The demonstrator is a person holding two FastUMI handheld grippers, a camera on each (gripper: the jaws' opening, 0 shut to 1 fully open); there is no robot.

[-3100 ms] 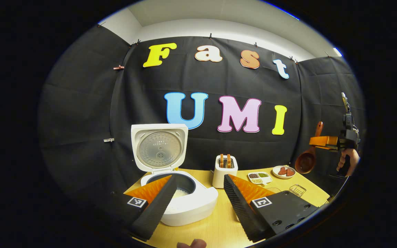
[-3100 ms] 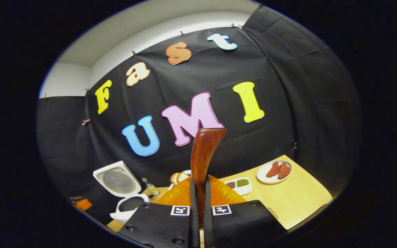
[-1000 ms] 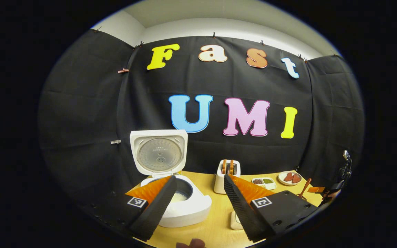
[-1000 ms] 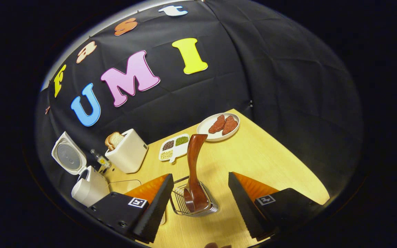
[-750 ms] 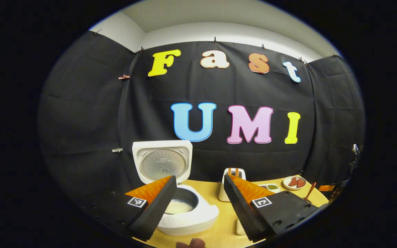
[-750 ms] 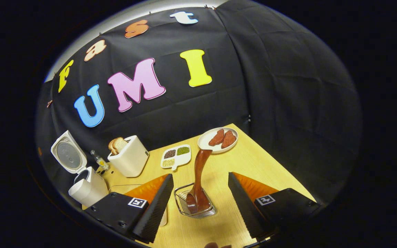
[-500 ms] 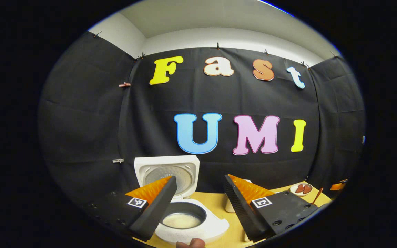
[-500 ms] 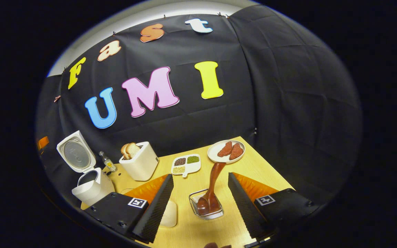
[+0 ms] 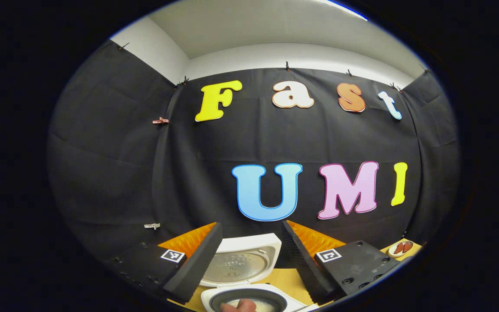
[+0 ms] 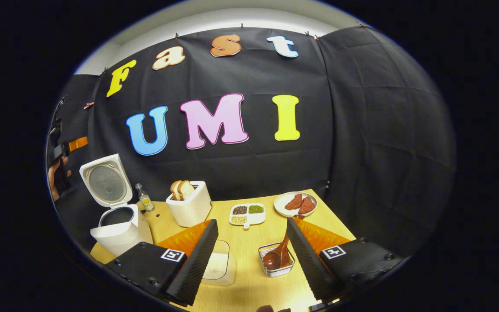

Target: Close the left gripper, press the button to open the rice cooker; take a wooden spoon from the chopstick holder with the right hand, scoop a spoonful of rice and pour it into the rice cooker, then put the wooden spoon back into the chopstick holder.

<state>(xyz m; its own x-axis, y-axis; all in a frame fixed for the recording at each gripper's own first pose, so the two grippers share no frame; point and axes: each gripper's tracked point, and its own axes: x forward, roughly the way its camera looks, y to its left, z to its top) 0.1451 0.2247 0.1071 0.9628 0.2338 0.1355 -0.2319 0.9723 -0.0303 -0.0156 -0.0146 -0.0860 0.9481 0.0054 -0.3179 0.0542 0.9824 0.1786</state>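
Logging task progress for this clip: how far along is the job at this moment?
Essentially finished. The rice cooker stands open, lid up, with rice visible in its pot in the left gripper view. The wooden spoon sits in the chopstick holder, free of the open right tool. Nothing is in hand; the left tool is open too.

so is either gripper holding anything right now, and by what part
Nothing is held. The right gripper is open, and the spoon sits in the holder between its fingers, untouched. The left gripper is open too.
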